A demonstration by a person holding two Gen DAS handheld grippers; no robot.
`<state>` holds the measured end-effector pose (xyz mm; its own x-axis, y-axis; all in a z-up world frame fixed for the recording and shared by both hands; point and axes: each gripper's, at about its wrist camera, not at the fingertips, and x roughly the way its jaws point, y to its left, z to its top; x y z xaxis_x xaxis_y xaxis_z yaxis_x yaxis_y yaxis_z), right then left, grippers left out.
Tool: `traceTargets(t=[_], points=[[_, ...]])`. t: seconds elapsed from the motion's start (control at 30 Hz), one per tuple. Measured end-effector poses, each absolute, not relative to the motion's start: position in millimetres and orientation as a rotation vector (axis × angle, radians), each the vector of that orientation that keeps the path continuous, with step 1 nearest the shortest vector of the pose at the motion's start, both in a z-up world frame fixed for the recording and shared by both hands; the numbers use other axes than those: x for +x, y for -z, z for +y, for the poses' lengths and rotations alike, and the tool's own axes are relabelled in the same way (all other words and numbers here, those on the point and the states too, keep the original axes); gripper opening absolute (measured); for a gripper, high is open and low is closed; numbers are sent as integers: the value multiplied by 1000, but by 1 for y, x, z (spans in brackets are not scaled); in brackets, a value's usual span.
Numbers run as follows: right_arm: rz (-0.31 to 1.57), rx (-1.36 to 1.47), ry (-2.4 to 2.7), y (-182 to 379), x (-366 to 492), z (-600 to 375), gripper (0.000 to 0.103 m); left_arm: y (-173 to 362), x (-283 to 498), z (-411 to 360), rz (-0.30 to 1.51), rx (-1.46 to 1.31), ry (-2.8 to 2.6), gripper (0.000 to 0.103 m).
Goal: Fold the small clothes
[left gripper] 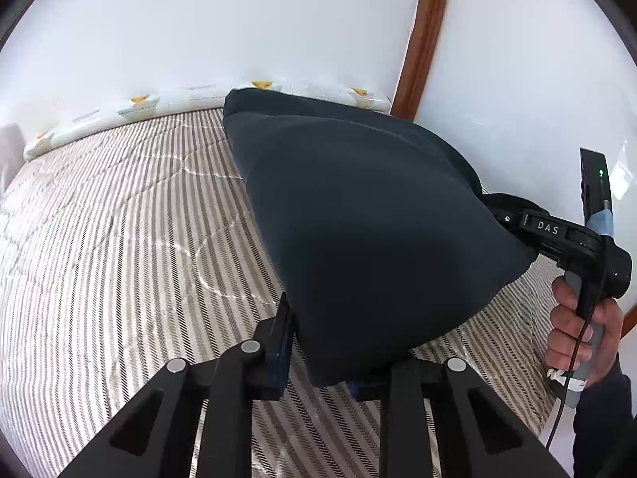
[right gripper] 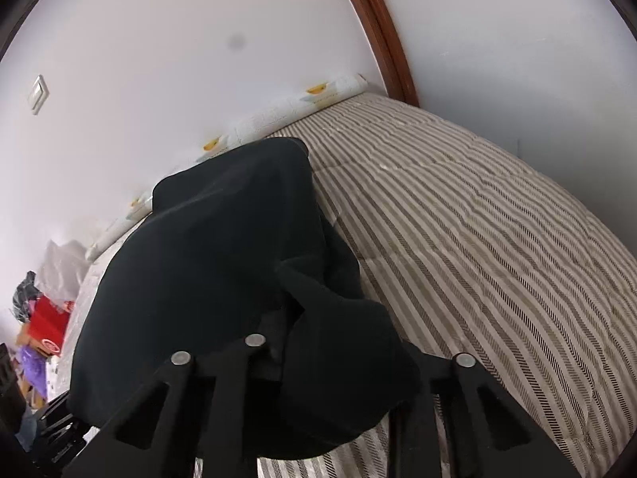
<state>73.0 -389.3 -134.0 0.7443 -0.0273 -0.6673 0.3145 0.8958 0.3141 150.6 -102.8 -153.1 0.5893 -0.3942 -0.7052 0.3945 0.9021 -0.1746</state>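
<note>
Both claws clamped on the dark garment (left gripper: 370, 215) — left gripper (left gripper: 318, 362) near corner, right gripper (left gripper: 513, 223) right edge — lifted off the striped bed (left gripper: 119, 239); a thin pinch could slip, dropping it crooked.

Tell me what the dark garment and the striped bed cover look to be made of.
Dark garment: apparently a soft, matte knit such as cotton jersey; it drapes in rounded folds with no sheen. Striped bed cover: seemingly a woven, quilted textile; stitched lines cross its beige and white stripes, and a herringbone weave shows close up. The exact fibres cannot be told.
</note>
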Motion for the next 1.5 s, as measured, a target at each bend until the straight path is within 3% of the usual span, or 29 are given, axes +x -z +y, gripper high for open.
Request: traceTargets(t=[0.73, 0.9, 1.03, 1.2, 1.33, 1.5], points=[[776, 344, -72, 128, 157, -235, 18, 150, 155, 55, 816, -157, 213, 17], [739, 341, -134, 119, 134, -243, 19, 157, 152, 58, 834, -138, 219, 17], [790, 281, -129, 122, 119, -247, 25, 160, 160, 52, 845, -126, 214, 19], [694, 187, -71, 88, 91, -246, 35, 156, 152, 56, 886, -149, 256, 23], [668, 146, -113, 76, 104, -233, 35, 142, 124, 64, 857, -162, 292, 26], [775, 194, -59, 107, 151, -227, 35, 120, 113, 64, 810, -141, 291, 27]])
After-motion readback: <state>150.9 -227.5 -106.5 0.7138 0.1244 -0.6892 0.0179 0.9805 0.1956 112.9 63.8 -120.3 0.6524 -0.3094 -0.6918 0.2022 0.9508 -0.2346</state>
